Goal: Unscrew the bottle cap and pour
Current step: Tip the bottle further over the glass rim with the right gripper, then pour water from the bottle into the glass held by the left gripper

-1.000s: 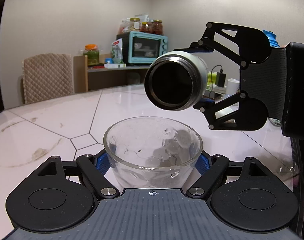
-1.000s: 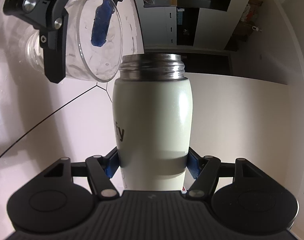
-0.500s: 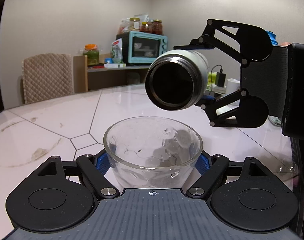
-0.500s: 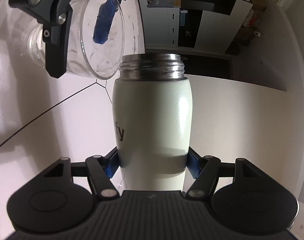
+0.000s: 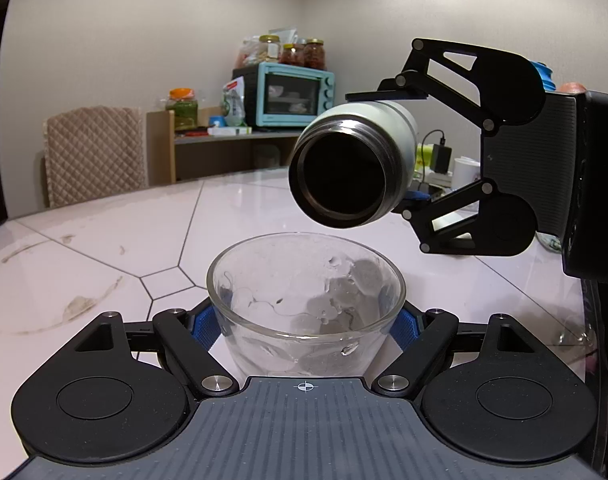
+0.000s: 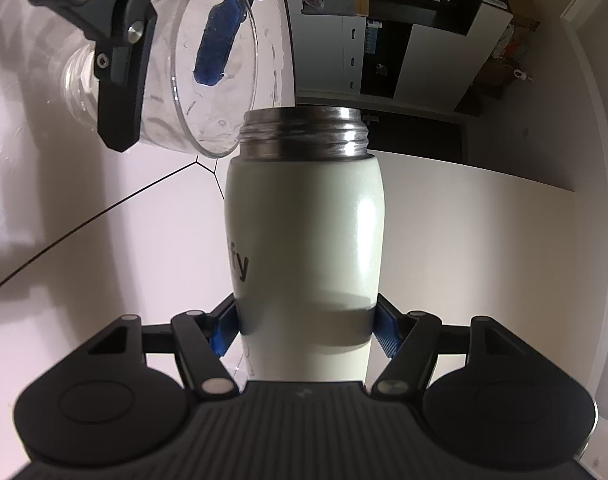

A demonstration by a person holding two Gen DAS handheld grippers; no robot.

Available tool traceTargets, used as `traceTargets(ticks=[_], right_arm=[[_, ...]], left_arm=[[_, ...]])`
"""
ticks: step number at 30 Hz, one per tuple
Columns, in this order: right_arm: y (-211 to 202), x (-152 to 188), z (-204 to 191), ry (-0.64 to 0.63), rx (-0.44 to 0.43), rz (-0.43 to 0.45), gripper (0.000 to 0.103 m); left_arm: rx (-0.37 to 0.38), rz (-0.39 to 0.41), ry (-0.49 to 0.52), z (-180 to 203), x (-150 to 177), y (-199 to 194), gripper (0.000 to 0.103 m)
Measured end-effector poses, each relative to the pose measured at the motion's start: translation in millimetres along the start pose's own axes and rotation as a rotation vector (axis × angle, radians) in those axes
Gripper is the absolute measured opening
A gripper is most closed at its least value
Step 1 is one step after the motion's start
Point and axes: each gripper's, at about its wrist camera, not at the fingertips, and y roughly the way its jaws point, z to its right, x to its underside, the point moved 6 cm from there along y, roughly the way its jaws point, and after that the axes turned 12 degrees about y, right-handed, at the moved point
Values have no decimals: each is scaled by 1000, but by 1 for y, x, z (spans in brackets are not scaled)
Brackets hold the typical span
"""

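My left gripper (image 5: 306, 322) is shut on a clear glass bowl (image 5: 306, 304) that holds it just above the white marble table (image 5: 104, 248). My right gripper (image 6: 306, 332) is shut on a pale green steel bottle (image 6: 304, 240) with its cap off. In the left wrist view the bottle (image 5: 352, 168) lies tipped on its side, its dark open mouth facing me just above and behind the bowl's far rim. In the right wrist view the bowl (image 6: 208, 68) sits at the upper left, next to the bottle's threaded neck. No liquid stream shows.
A chair with a quilted cover (image 5: 92, 152) stands at the table's far left. A shelf with a teal toaster oven (image 5: 292, 94) and jars stands behind. A charger and white cup (image 5: 464, 168) sit on the table's far right.
The right gripper has tipped the bottle a little lower and brought its mouth closer over the bowl's far rim. The bowl and left gripper have stayed still.
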Motion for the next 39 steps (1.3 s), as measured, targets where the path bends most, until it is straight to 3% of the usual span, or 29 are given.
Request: traceTargets(ticks=[23,26,39], right_arm=[[10,-16,-9,-46,13,2,70],[29,-42,4,-55,22,0,70],[6,-35,13,-81,29,3,70]], left_arm=[[3,0,0,-2,0,0,86],[3,1,0,-2,0,0,86],[3,0,1,-2,1,0,86]])
